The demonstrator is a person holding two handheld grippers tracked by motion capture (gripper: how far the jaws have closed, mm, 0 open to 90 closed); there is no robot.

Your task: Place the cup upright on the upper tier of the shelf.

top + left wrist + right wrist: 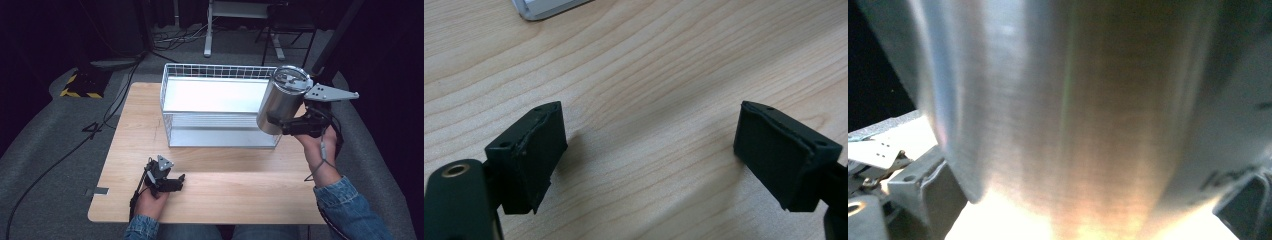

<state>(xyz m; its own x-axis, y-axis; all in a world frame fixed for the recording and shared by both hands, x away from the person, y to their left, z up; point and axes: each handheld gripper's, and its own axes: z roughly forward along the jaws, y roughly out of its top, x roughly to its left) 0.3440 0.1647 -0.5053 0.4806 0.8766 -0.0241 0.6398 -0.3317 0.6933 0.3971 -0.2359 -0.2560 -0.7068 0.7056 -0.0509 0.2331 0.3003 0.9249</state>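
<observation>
There is one metal can (280, 100), silver and with a lid on top, and it is hanging in the air, tilted a little, in front of the right gripper (278, 121). In the right gripper view the brushed wall of the can (1068, 115) is lying between the two jaws, and the jaws are pressing on its lower part from both sides, standing wide because the can is wide. The person's right hand (316, 145) is carrying this gripper above the right end of the table (150, 130).

Just beside the can, on the side away from the right hand, one white wire basket (215, 107) is standing on the table; the can's body is overlapping the basket's near right corner in the high view, so I cannot tell if they are touching. Above the basket there is open room.

The left gripper (176, 181) is lying low over the table near its front edge, held by the left hand (150, 200), well apart from the can. Its two jaws are spread wide and are holding nothing; bare wood is showing between them (649, 150), and a corner of the basket's base (549, 7) is lying ahead of them. Around this gripper the table is giving free room on all sides.
</observation>
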